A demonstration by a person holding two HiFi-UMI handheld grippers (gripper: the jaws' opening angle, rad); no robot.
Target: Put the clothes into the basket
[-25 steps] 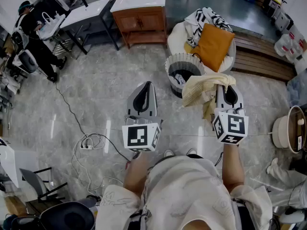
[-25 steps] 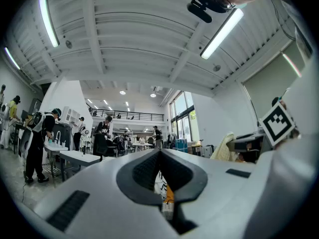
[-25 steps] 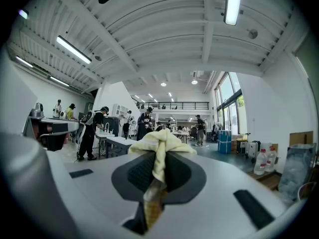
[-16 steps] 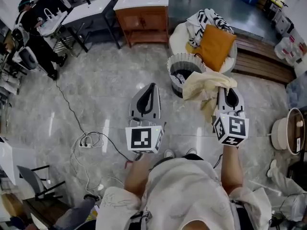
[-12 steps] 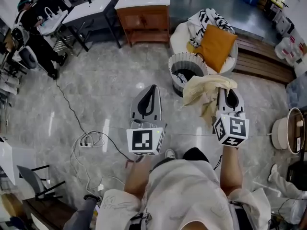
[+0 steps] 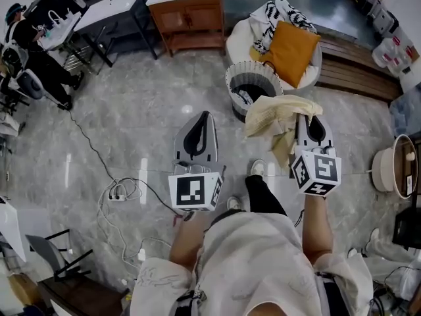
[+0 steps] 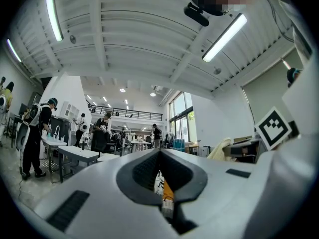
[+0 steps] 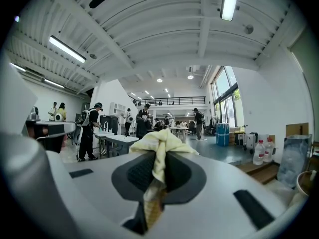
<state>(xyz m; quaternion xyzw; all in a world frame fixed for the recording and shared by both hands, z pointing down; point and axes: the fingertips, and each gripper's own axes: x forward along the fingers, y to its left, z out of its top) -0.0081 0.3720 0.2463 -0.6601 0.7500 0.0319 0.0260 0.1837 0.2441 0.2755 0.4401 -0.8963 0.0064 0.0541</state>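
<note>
A round grey-and-white striped basket (image 6: 230, 84) stands on the marble floor with dark clothes inside. My right gripper (image 6: 304, 115) is shut on a pale yellow cloth (image 6: 276, 114). The cloth bunches over the fingertips and hangs just in front of the basket's right rim. In the right gripper view the cloth (image 8: 160, 143) is pinched between the jaws of my right gripper (image 8: 158, 157) and drapes down the slot. My left gripper (image 6: 199, 118) is held level to the left of the basket, shut with nothing in it. In the left gripper view the jaws of my left gripper (image 7: 160, 154) meet.
Behind the basket is a white seat with an orange cushion (image 6: 291, 51) and a black-and-white patterned cloth (image 6: 279, 15). A wooden cabinet (image 6: 187, 15) stands at the back and a wooden bench (image 6: 355, 74) at the right. A power strip with cables (image 6: 118, 193) lies on the floor at the left.
The person has stepped forward: a dark trouser leg and a shoe now show between the grippers. Both grippers came slightly nearer the basket, and the cloth stays held.
</note>
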